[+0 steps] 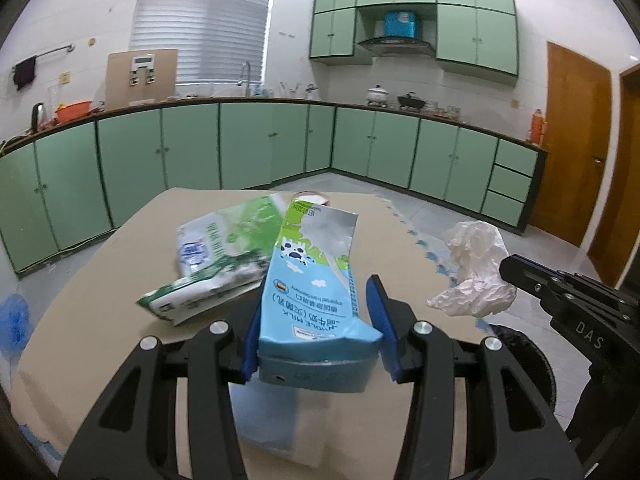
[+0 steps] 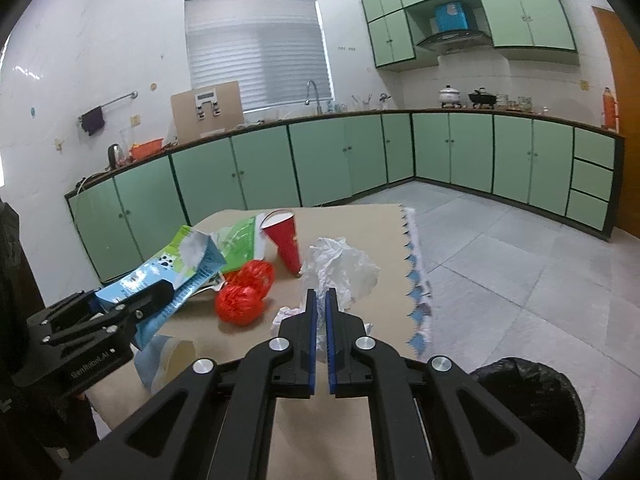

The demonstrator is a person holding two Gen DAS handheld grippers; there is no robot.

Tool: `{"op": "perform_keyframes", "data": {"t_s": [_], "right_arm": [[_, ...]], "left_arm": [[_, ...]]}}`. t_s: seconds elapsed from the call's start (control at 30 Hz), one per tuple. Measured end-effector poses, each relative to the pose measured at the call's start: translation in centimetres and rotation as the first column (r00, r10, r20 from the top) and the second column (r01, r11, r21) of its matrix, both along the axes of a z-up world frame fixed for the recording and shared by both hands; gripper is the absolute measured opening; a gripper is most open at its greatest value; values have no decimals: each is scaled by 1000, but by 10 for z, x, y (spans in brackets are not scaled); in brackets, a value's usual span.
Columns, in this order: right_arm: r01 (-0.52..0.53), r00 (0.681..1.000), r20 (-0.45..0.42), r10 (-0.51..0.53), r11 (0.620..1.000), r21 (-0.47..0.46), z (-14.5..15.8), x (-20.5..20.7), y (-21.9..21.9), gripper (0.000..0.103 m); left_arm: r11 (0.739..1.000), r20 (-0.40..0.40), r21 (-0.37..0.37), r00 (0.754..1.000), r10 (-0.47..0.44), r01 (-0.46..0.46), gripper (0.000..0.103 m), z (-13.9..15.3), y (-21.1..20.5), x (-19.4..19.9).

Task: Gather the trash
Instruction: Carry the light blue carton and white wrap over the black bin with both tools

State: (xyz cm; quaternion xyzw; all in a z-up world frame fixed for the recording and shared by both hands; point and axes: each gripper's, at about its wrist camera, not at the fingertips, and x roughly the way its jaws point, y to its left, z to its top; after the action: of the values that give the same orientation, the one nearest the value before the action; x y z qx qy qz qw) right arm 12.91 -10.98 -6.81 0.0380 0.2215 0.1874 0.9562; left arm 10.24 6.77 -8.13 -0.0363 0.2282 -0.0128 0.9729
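My left gripper [image 1: 316, 320] has its jaws pinching the milk carton [image 1: 312, 280], lifted off the tabletop [image 1: 100, 300]. My right gripper [image 2: 321, 304] has its jaws nearly together, clamping the crumpled tissue [image 2: 340, 264] ahead of them.

Both fisheye views look forward and slightly down along their own jaws, close above the cardboard-covered counter [image 1: 100, 280], facing the green cabinets [image 2: 320, 160] and window. The left wrist view sits left of the right one. Both share the milk carton [image 1: 316, 280], crumpled tissue [image 2: 340, 268] and bin [image 2: 532, 396].
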Motion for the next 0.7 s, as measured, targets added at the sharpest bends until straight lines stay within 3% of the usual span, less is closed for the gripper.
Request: {"op": "perform_keyframes", "data": {"t_s": [0.43, 0.7], "right_arm": [[165, 986, 35, -166, 986, 16, 12, -17, -76, 4], [305, 952, 14, -305, 952, 23, 4, -31, -136, 4]], "left_arm": [[988, 19, 7, 988, -156, 156, 45, 1, -74, 9], [962, 5, -3, 962, -273, 273, 45, -5, -130, 16]]}}
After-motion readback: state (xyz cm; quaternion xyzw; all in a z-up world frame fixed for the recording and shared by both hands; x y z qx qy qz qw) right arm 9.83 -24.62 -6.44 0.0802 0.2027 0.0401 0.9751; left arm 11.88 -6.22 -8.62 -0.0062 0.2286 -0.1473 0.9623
